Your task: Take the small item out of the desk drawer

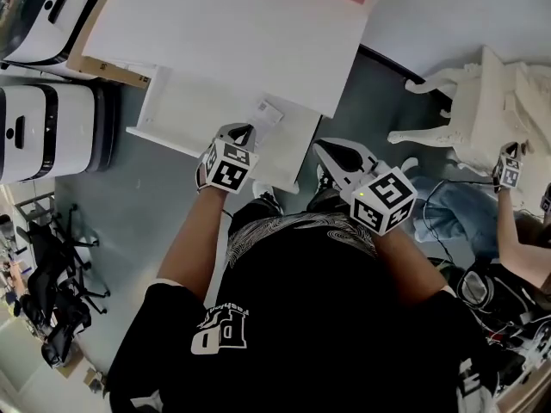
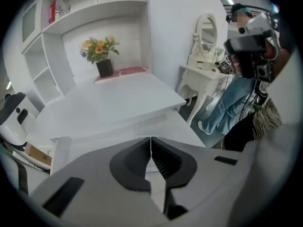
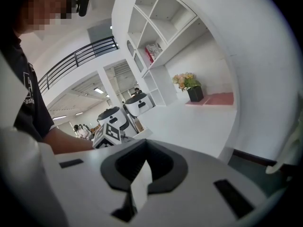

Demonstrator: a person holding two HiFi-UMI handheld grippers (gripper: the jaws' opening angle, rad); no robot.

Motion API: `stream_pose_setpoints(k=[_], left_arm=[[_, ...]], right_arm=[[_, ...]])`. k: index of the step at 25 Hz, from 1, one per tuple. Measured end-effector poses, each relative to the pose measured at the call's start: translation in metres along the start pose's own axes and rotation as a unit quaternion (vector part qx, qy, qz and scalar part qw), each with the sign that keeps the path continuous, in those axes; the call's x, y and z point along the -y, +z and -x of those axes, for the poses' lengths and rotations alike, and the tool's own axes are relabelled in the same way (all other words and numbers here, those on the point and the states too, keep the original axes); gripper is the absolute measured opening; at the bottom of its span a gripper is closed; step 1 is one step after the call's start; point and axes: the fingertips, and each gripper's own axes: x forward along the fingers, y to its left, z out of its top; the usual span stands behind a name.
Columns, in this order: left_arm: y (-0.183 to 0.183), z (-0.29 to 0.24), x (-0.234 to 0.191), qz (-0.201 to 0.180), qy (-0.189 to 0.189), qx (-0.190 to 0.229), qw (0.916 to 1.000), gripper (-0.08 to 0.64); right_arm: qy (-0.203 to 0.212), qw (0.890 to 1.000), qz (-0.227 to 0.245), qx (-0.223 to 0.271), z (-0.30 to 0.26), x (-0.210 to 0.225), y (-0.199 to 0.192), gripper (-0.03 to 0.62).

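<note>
**Desk drawer open, small item inside, both grippers empty.**

The drawer (image 1: 172, 101) stood pulled out beneath the desk (image 1: 224, 33), which left the small item (image 1: 269, 112) exposed on the drawer floor toward the right side. You held your left gripper (image 1: 244, 132) tilted down over the drawer with its tips just short of the item, apparently lined up for the pick. Its jaws were pressed together on nothing and would need to part first. Your right gripper (image 1: 324, 150) hung beside the drawer's right edge, its jaws likewise together and empty, probably kept clear.
</note>
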Motion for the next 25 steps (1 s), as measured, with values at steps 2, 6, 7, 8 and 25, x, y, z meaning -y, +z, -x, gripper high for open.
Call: stream_pose_setpoints(k=[2,6,7,8,25], left_arm=[[-0.007,-0.016,0.002,-0.013,-0.006,-0.023,0.9996,0.017],[-0.019,-0.042,-0.001,-0.034,-0.007,-0.059,0.9977,0.028],[-0.022,-0.049,-0.001,-0.035,-0.010,-0.067,0.9971,0.041],[-0.024,-0.055,0.000,-0.035,-0.012,-0.074,0.9966,0.057],[-0.052,-0.127,-0.019,0.002,-0.026,-0.142,0.9895,0.283]], right_arm=[[-0.007,1.000,-0.006,0.000,0.003,0.007,-0.004,0.008],[-0.016,1.000,-0.017,0.002,0.007,0.020,-0.006,0.008],[-0.018,1.000,-0.019,0.003,0.008,0.023,-0.007,0.008],[-0.020,1.000,-0.022,0.004,0.010,0.026,-0.007,0.009],[-0.055,0.997,-0.045,0.009,0.026,0.054,-0.012,0.009]])
